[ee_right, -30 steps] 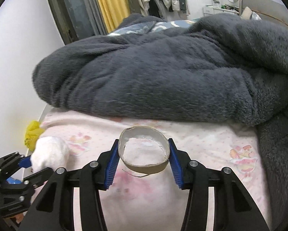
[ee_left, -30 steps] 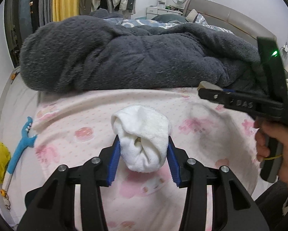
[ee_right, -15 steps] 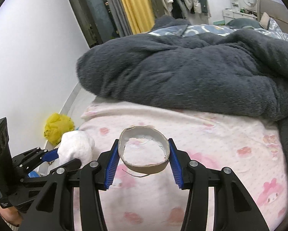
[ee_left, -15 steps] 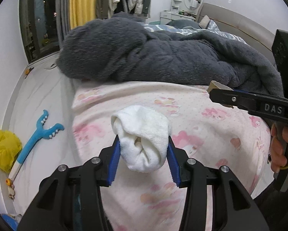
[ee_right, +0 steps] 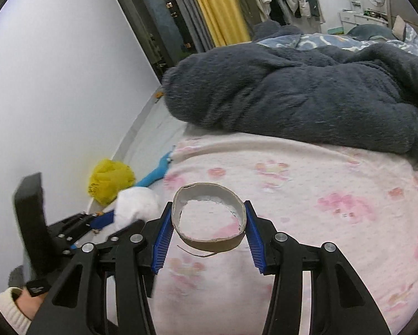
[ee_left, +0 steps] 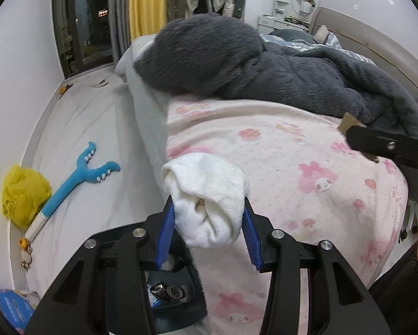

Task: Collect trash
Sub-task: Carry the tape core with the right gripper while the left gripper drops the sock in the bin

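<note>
Left wrist: left tongs (ee_left: 207,223) clamped on white wad (ee_left: 206,198); right tongs (ee_right: 207,234) clamped on cardboard ring (ee_right: 209,220). Carry step. Next: drop into the bin (ee_left: 170,296) below left tongs.

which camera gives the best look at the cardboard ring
The right wrist view. There the cardboard ring sits centred between the right tongs, its whole oval rim and torn paper lining visible. The left wrist view shows only a brown sliver of it beside the right tongs' arm at the frame's right edge.

White sock (ee_left: 209,203), brown cardboard ring (ee_right: 209,217), pink-patterned blanket (ee_right: 320,195).
</note>
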Available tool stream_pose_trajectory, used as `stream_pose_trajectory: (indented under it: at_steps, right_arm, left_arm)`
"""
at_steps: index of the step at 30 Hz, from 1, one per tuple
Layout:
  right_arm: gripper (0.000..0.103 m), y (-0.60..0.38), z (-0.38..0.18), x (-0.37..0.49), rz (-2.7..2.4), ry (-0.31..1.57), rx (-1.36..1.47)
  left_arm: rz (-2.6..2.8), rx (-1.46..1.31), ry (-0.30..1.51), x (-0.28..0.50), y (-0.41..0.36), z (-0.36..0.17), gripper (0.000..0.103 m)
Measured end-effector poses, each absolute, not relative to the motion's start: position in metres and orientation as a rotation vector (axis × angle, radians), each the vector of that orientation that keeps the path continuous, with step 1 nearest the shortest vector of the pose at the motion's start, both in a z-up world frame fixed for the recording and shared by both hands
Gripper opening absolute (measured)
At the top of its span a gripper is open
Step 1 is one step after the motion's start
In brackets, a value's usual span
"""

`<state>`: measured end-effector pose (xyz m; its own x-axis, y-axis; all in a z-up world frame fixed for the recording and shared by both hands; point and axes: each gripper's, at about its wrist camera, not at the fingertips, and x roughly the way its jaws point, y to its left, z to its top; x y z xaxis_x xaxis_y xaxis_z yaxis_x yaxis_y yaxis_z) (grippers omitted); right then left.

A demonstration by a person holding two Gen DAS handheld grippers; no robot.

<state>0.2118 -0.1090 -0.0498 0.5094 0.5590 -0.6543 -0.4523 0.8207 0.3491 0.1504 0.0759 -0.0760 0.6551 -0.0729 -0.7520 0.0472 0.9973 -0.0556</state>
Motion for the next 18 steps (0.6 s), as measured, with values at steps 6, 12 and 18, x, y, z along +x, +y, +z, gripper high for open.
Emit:
stream_pose_trajectory:
  at_steps: [6, 12, 18]
  right_arm:
    - [0.049, -0.084, -0.046, 0.206, 0.652, 0.832, 0.119]
    - [0.049, -0.065, -0.051, 0.206, 0.681, 0.847, 0.116]
    - [0.049, -0.041, -0.049, 0.203, 0.723, 0.847, 0.103]
  left_arm:
    - [-0.032, -0.063, 0.898, 0.145, 0.102, -0.091, 0.048]
    - [-0.01, -0.097, 0.943, 0.141, 0.123, -0.106, 0.048]
    - [0.006, -0.129, 1.008, 0.137, 0.141, -0.128, 0.048]
